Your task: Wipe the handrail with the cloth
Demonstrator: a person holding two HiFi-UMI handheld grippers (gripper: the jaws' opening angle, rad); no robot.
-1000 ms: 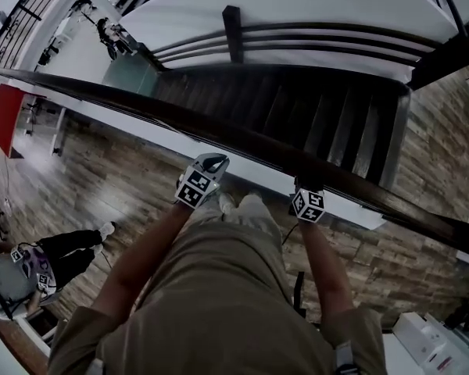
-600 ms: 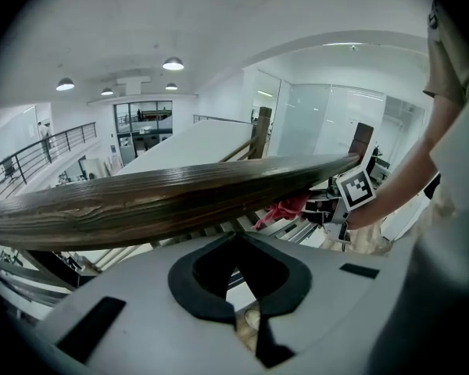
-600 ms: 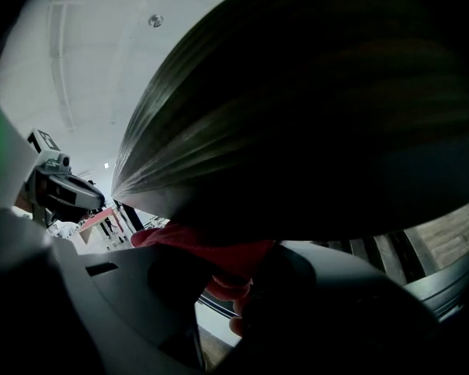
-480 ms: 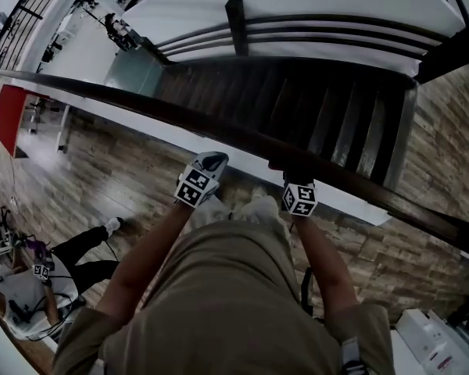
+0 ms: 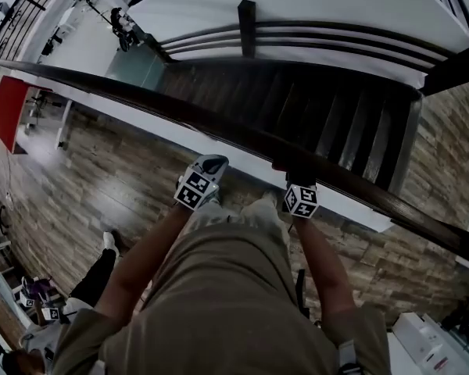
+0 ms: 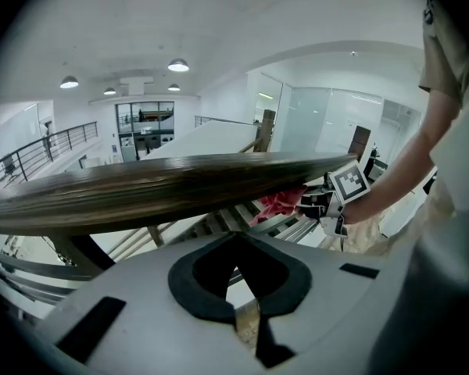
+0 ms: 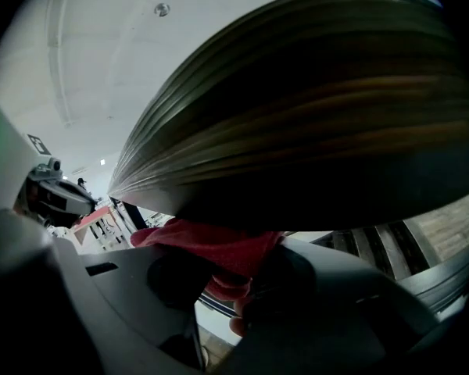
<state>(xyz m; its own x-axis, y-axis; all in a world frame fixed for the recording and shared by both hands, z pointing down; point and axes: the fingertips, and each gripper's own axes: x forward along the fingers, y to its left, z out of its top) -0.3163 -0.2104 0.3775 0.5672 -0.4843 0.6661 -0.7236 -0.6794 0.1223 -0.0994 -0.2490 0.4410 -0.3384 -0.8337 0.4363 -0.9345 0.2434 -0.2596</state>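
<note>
Head view placed the left gripper [image 5: 211,162] on the near side of the rail, its fingers pressed together on nothing. The left gripper view agreed: the handrail [image 6: 164,190] ran above and beyond those closed fingertips without touching them. That hand had no part in the wipe, so I judged it best held clear of the stroke.

To its right, the right gripper [image 5: 291,170] did the work. Its fingers pinched the red cloth [image 7: 219,248], which bunched up out of the jaws and appeared to lie against the lower near edge of the rail, directly above the fingertips. To wipe well from there, the pinch probably needed to be firm enough that the cloth would not drag out. Upward pressure would need to be even as the gripper slid along the rail's length. Only the lower face seemed covered. The top and the far side, beyond the fingertips, likely called for a separate pass with the cloth wrapped over. Holding the hard jaw edges off the dark wood would spare the finish.
</note>
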